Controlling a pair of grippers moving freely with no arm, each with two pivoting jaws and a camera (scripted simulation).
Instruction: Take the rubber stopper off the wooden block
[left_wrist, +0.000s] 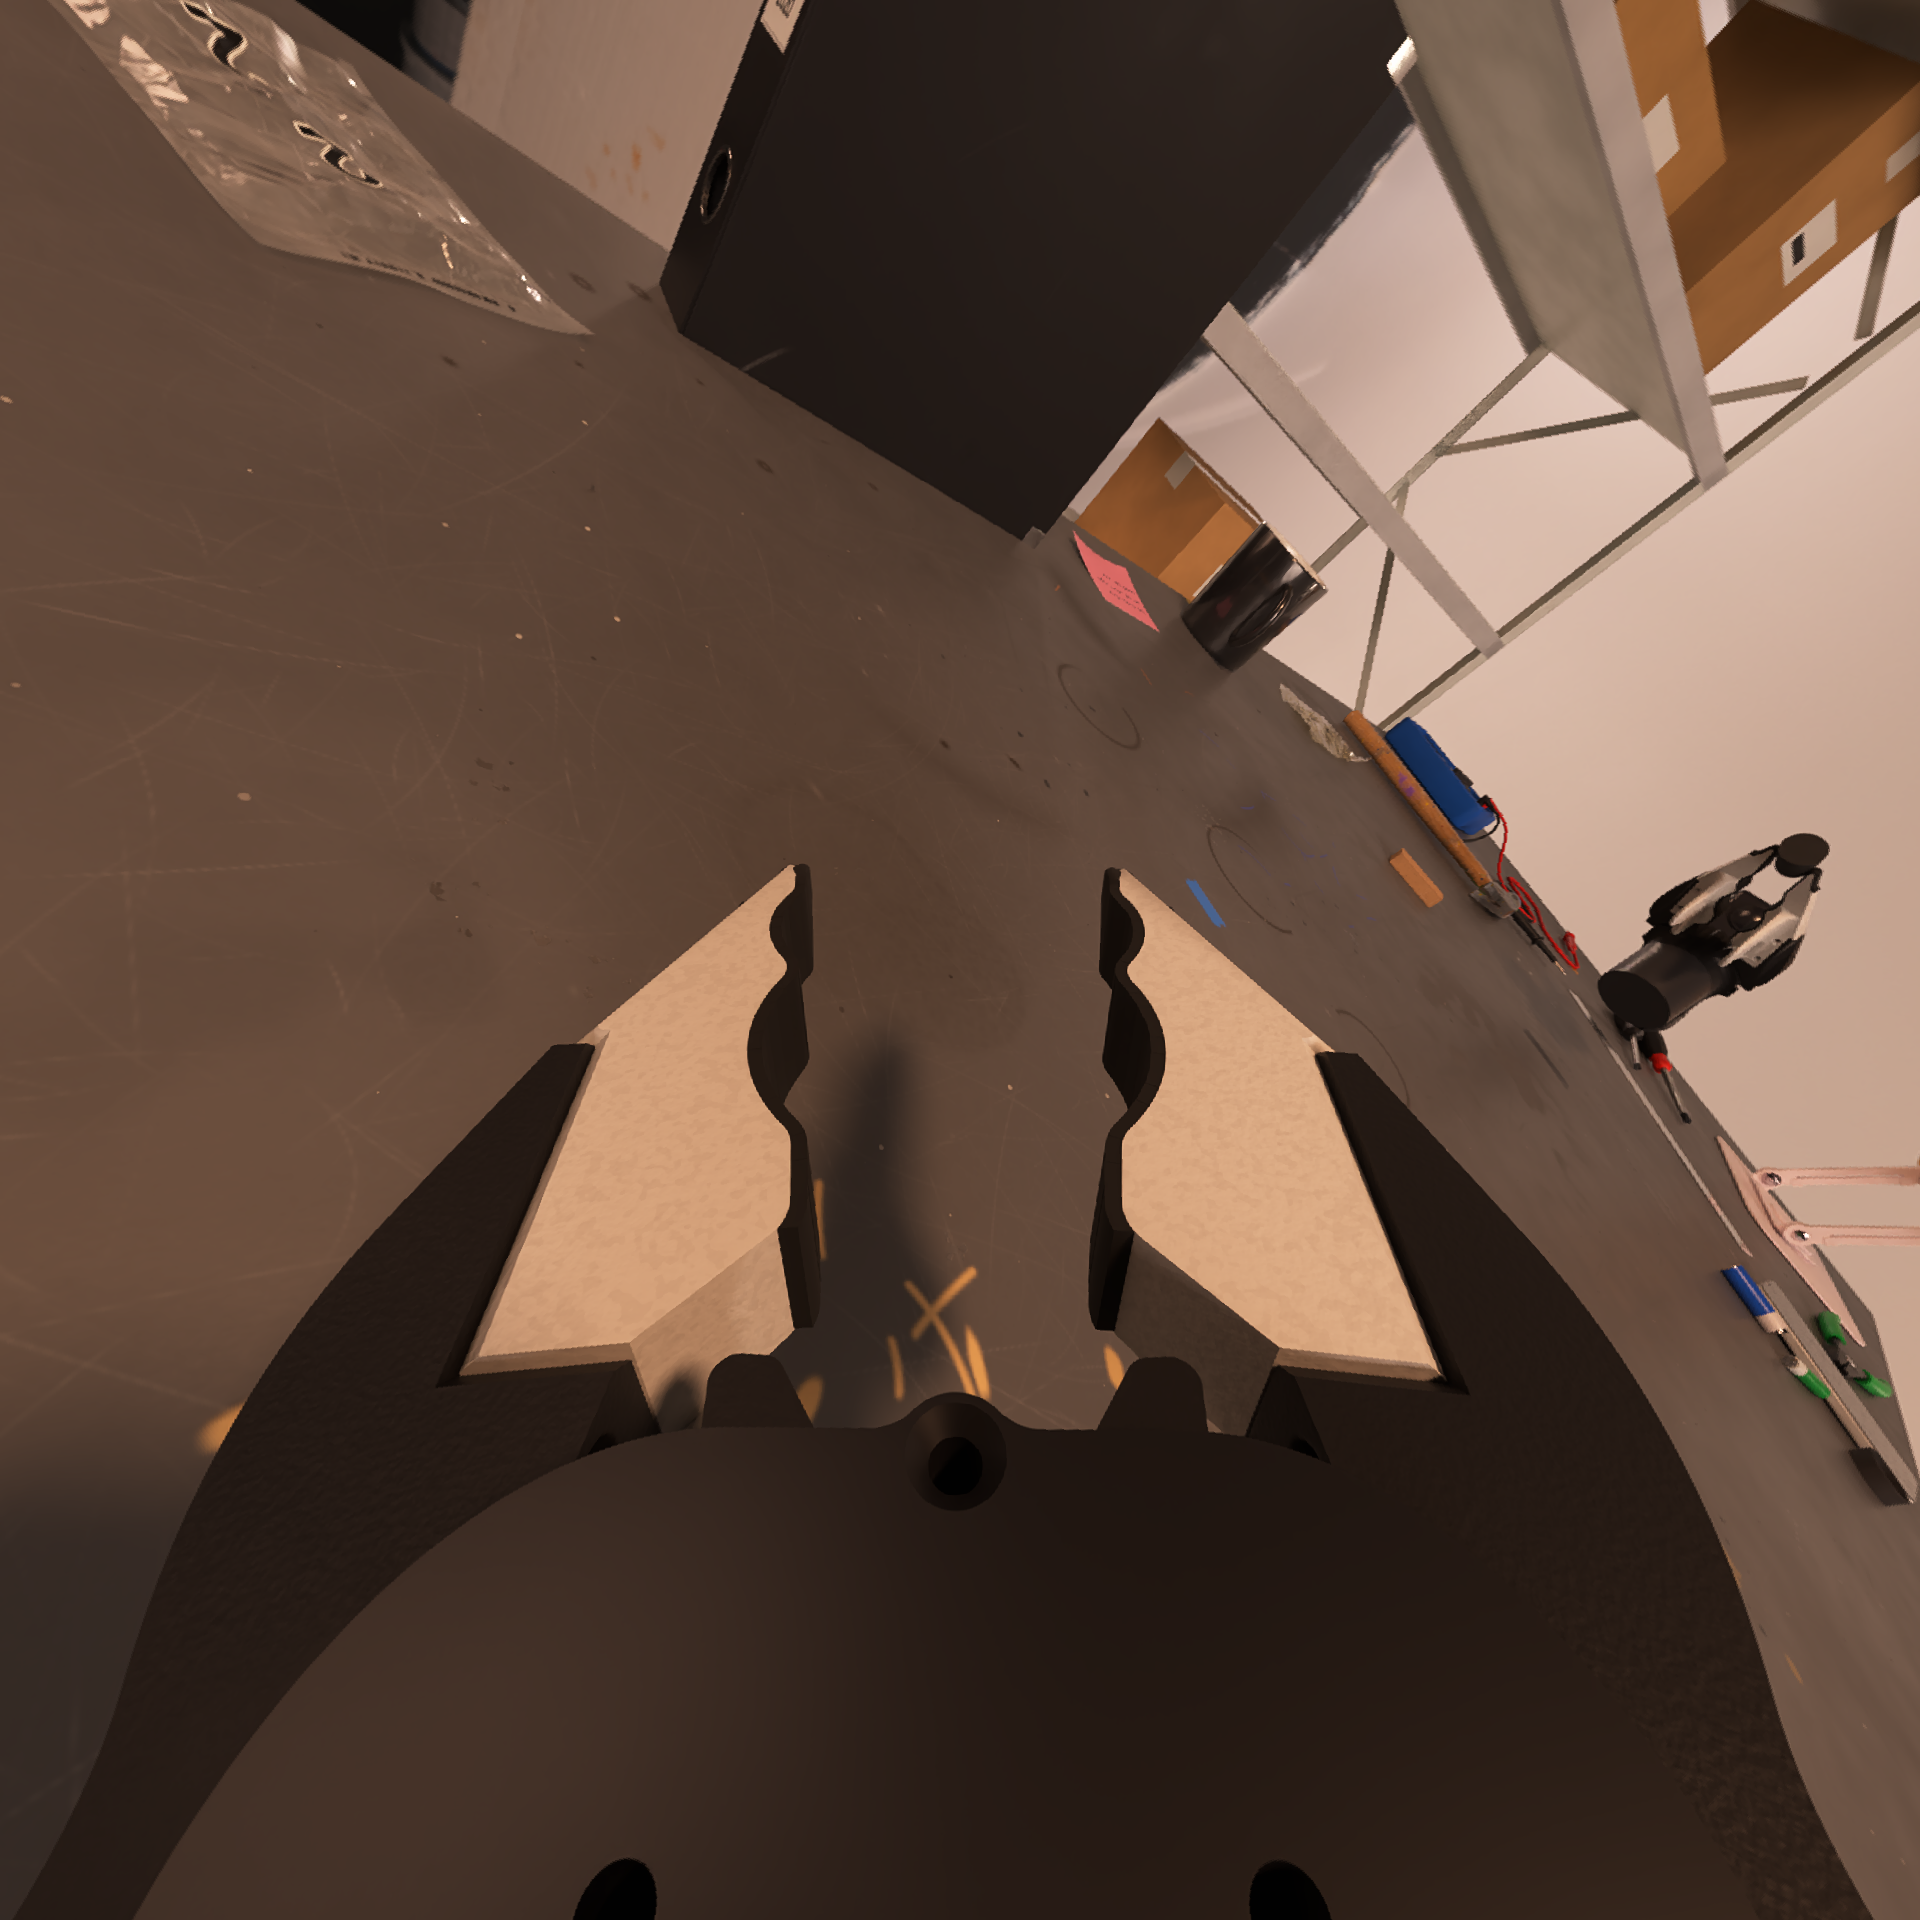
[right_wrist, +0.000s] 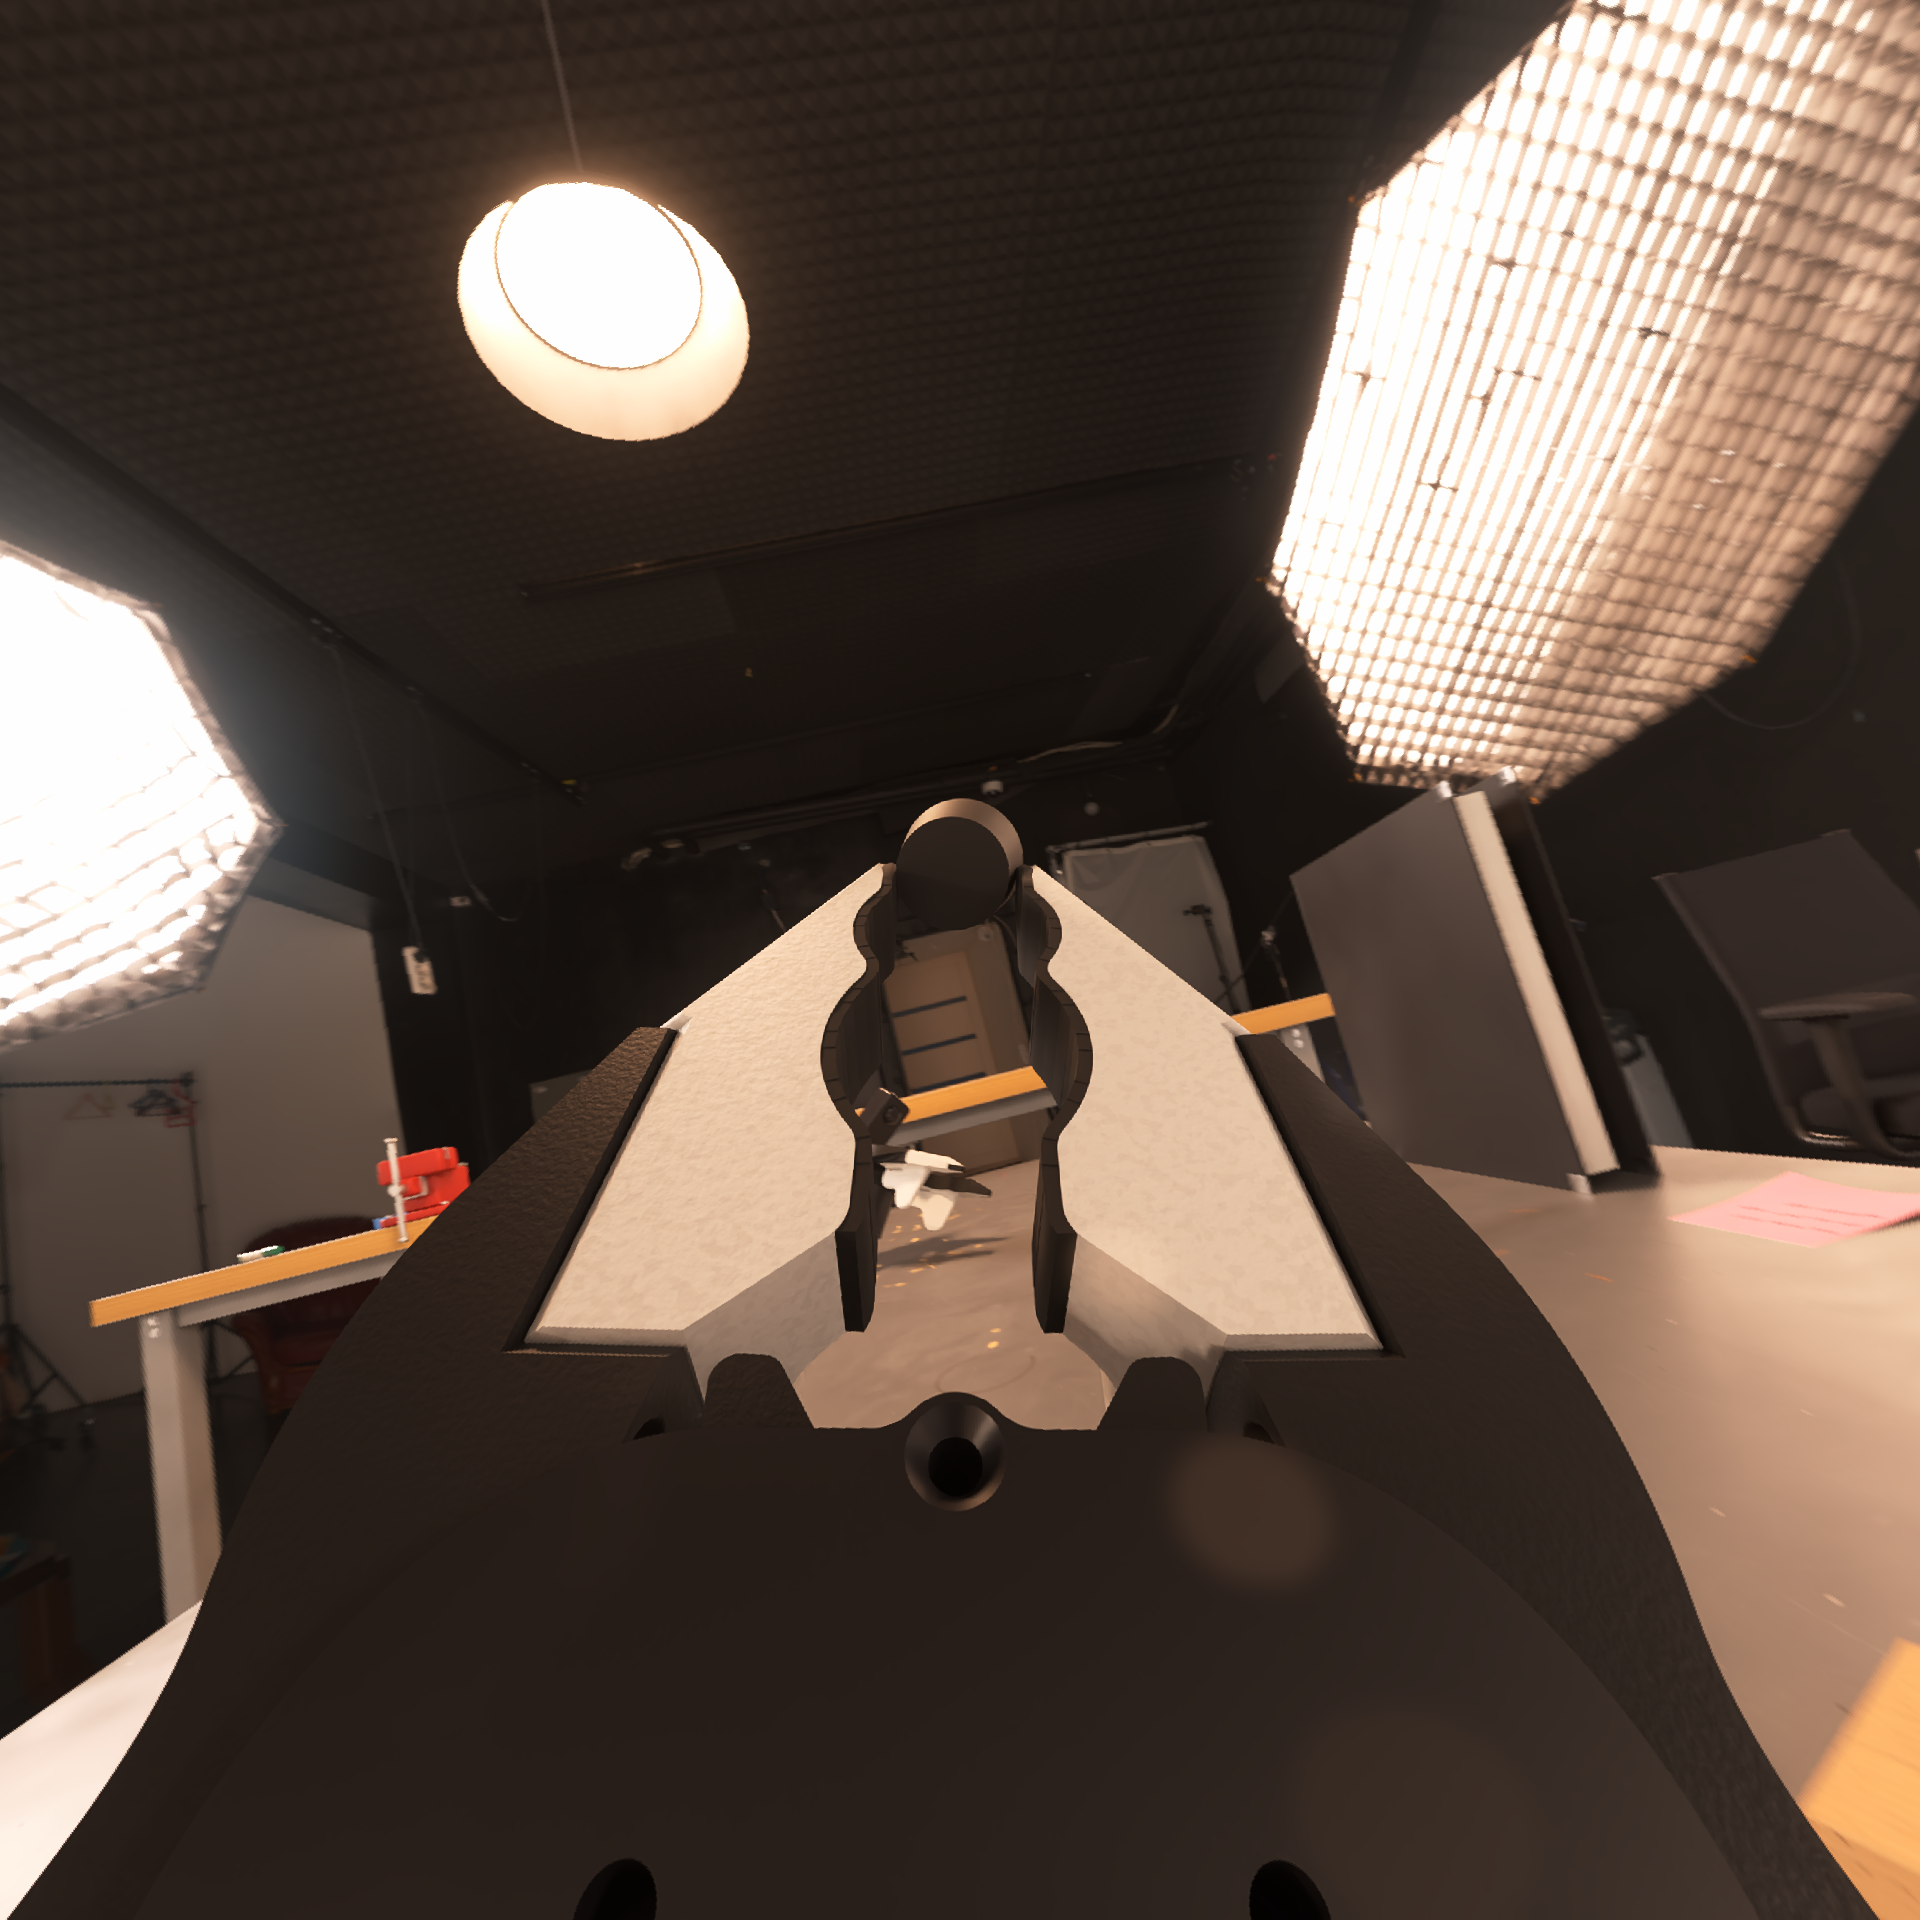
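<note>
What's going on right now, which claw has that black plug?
Right gripper shut on rubber stopper, lifted clear. Left gripper open, empty, over table. Wooden block not identifiable.

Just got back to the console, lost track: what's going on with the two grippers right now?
The right gripper is shut on the rubber stopper, a dark cylinder pinched at its fingertips and held up in the air, well off the grey table. The left wrist view shows the same from afar: the stopper raised beyond the table edge. The left gripper is open and empty, pointing down at bare tabletop. The wooden block cannot be picked out with certainty.
</note>
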